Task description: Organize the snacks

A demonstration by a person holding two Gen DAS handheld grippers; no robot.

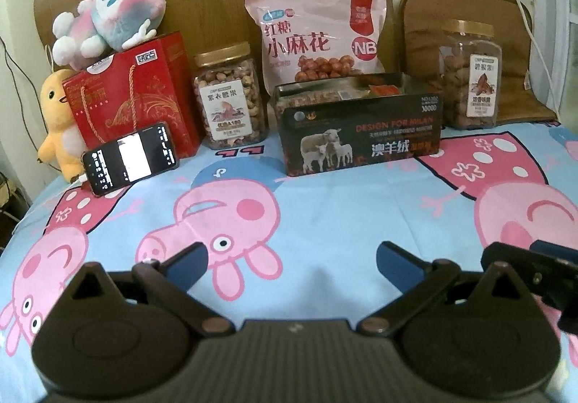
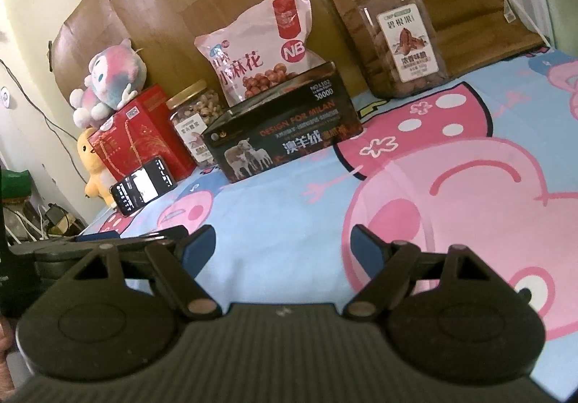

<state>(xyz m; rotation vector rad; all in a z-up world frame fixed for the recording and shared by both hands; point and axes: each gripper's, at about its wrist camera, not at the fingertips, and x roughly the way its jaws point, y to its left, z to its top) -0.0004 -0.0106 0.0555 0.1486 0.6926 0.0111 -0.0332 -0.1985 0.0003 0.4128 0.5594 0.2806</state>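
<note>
Snacks: pink bag (image 1: pixel 314 38), two nut jars (image 1: pixel 229 99) (image 1: pixel 469 74), black box (image 1: pixel 361 128) on bed, well ahead of both tools. Left tool (image 1: pixel 290 258), right tool (image 2: pixel 283 245): spread wide, empty. Advice: approach jar level, centre fingers around body, avoid phone (image 1: pixel 130 157).

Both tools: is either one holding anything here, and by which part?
Nothing is held. The left tool and right tool are open above the bedsheet.

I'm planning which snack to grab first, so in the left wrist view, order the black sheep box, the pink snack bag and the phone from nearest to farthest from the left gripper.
1. Phone, front left, propped against the red box.
2. Black sheep box, centre, ahead of the left gripper.
3. Pink snack bag, behind that box.
</note>
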